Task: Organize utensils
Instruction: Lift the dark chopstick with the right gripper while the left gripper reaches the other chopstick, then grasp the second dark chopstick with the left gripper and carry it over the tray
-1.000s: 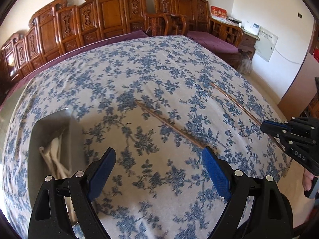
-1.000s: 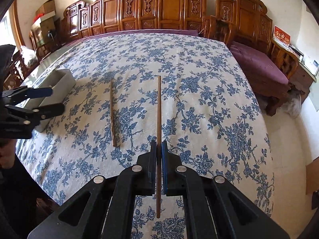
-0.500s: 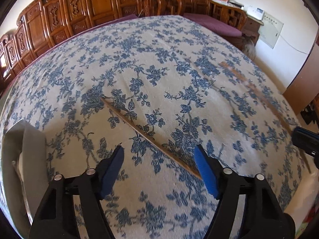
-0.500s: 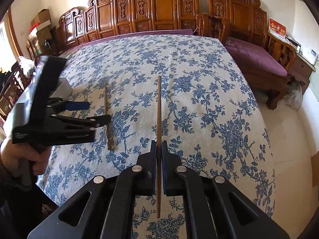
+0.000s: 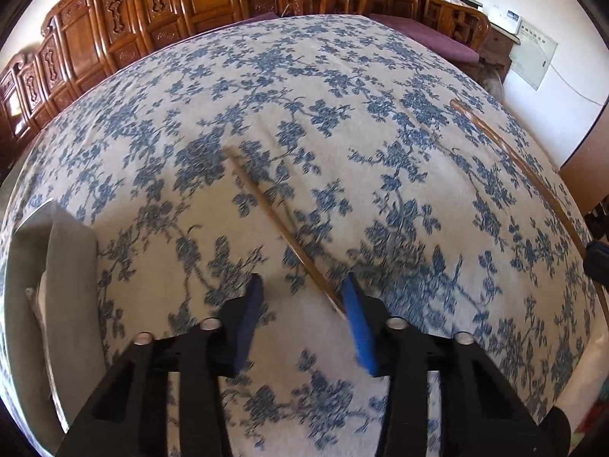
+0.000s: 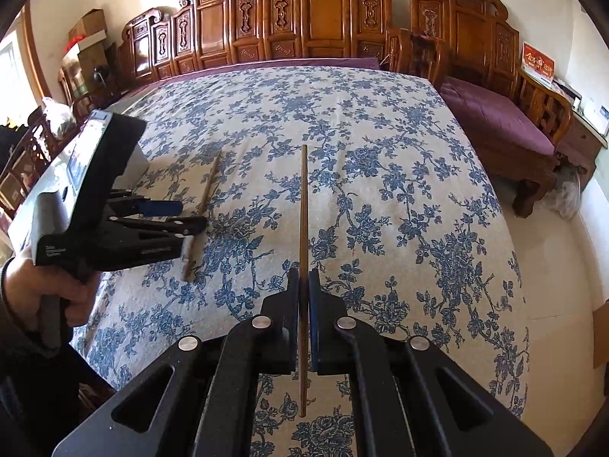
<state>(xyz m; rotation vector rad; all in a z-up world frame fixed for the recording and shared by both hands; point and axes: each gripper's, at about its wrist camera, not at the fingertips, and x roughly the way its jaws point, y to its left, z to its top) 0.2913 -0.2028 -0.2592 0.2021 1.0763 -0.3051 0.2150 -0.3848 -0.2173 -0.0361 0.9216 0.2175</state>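
A floral cloth [image 6: 399, 175] covers the table; a grey bin [image 5: 57, 304] sits at its left edge. The right gripper [image 6: 303, 297] is clamped on one chopstick [image 6: 303, 228]. The left gripper [image 5: 300, 304], fingers wide, straddles the near end of the other chopstick [image 5: 274, 224], lying on the cloth. This looks like the pickup step: next, lower and close squarely on it.

Far half of surface [image 6: 342, 106] bare cloth, open passage. Left edge blocked by grey tray [image 5: 72, 266]. Left hand-held gripper [image 6: 182, 215] crowds near-left, over loose chopstick [image 6: 203, 205]. Carved wooden bench [image 6: 304, 26] walls far side.
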